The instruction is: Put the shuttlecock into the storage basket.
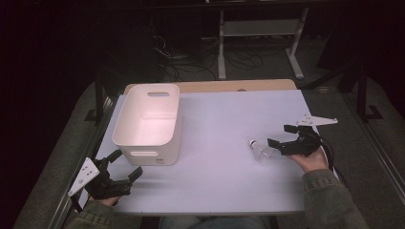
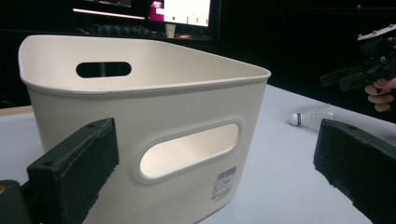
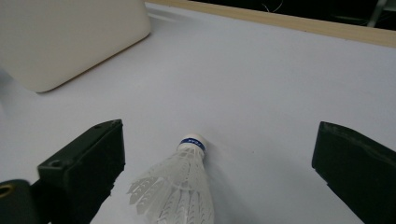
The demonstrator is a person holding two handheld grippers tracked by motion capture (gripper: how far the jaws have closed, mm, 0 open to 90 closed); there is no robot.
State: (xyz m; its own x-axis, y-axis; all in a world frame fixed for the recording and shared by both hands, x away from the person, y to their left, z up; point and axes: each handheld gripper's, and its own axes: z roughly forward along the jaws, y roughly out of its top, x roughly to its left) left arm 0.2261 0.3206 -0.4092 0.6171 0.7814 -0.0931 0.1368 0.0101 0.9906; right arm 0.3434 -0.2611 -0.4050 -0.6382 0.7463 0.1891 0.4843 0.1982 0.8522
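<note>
A white feathered shuttlecock (image 1: 259,149) (image 3: 180,186) (image 2: 309,117) with a blue band at its cork lies on its side on the white table, cork pointing toward the bin. My right gripper (image 1: 282,136) (image 3: 215,172) is open, its jaws standing either side of the shuttlecock's feathers without touching them. A cream plastic bin (image 1: 148,121) (image 2: 140,112) with slot handles stands empty at the left of the table. My left gripper (image 1: 125,164) (image 2: 215,177) is open just in front of the bin's near wall, holding nothing.
The white table top (image 1: 224,124) has a wooden strip (image 1: 229,86) along its far edge. Beyond it are a metal stand (image 1: 260,43) and cables on a dark floor. Open table surface lies between the bin and the shuttlecock.
</note>
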